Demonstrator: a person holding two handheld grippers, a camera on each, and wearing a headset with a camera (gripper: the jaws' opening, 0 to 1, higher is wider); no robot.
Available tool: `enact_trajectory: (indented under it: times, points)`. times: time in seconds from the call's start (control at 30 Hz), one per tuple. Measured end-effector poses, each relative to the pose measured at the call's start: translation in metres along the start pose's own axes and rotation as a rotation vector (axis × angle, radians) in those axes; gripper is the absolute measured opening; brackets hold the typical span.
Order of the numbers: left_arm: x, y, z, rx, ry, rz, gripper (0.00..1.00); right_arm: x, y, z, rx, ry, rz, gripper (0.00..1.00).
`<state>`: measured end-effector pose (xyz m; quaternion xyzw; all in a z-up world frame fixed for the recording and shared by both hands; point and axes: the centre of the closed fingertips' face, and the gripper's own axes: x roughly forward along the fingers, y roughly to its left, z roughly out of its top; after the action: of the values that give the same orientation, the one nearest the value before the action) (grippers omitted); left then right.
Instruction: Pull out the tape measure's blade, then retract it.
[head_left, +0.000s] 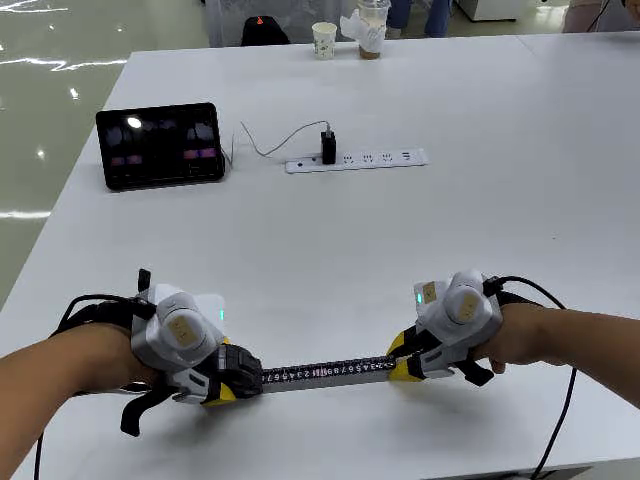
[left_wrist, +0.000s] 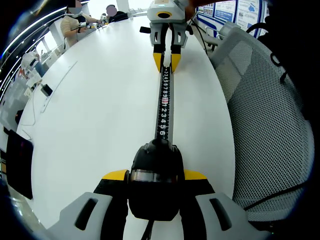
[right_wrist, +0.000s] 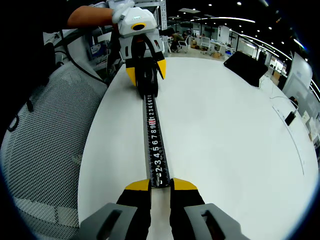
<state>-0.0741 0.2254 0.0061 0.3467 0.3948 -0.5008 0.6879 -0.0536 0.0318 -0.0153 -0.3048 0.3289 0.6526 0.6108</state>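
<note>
**Now the blade lies stretched between both tongs**

Low on the white surface (head_left: 400, 230), close to its near edge, the tape measure (left_wrist: 156, 175) sits with its blade (right_wrist: 154, 145) run out flat along the top. The left tongs (head_left: 235, 375) pinch the black case of the tape measure from both sides, their yellow tips pressed against it. In the left gripper view the case sits between those tips and the numbered blade leads straight away from it. The right tongs (right_wrist: 161, 185) are closed on the free end of the blade, which lies between their two yellow tips. The blade is straight and lies on the surface between the two pairs of tongs, black numerals facing up, with a red mark partway along.

Well apart from this, toward the far side, a dark tablet (head_left: 160, 145) stands propped. Beside it lies a white power strip (head_left: 355, 159) with a black charger (head_left: 328, 146) plugged in and a thin cable trailing toward the tablet. A paper cup (head_left: 324, 40) stands near the far edge. A grey mesh chair (left_wrist: 265, 110) stands just off the near edge.
</note>
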Motion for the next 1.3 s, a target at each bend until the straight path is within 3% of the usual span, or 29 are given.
enact_trajectory:
  times: [1.3]
  points:
    - [0.001, 0.001, 0.000, -0.001, -0.005, 0.000, 0.34, -0.009, -0.001, -0.013, 0.021, 0.010, -0.007, 0.10]
